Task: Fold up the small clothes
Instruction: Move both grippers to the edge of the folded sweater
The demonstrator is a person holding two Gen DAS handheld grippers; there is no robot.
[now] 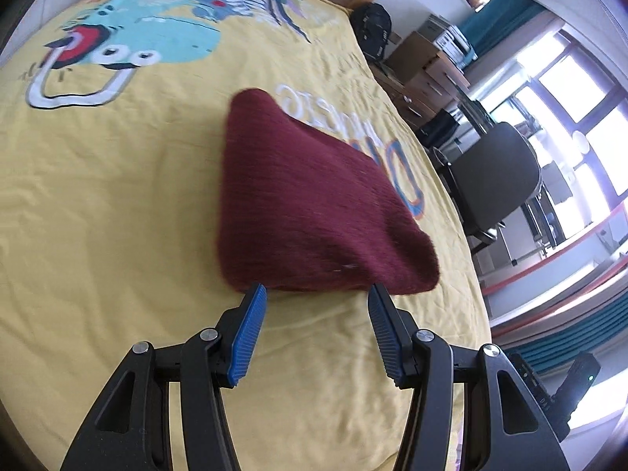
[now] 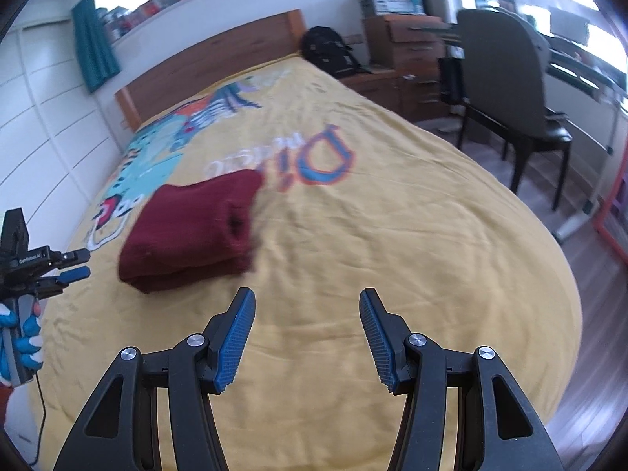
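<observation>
left wrist, folded maroon garment (image 1: 314, 196), jaws apart

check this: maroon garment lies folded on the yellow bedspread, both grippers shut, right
Not quite. The garment does lie folded on the bedspread, but the left gripper and right gripper are both open, as each wrist view shows.

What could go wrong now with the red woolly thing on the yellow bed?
1. The maroon knit garment looks already folded into a thick bundle; the open left gripper sits right at its near edge, so a careless nudge might undo the fold.
2. The yellow bedspread is wrinkled and soft; pinching low could grab it along with the garment.
3. The right gripper is open and apart from the garment, so it cannot steady it.
</observation>
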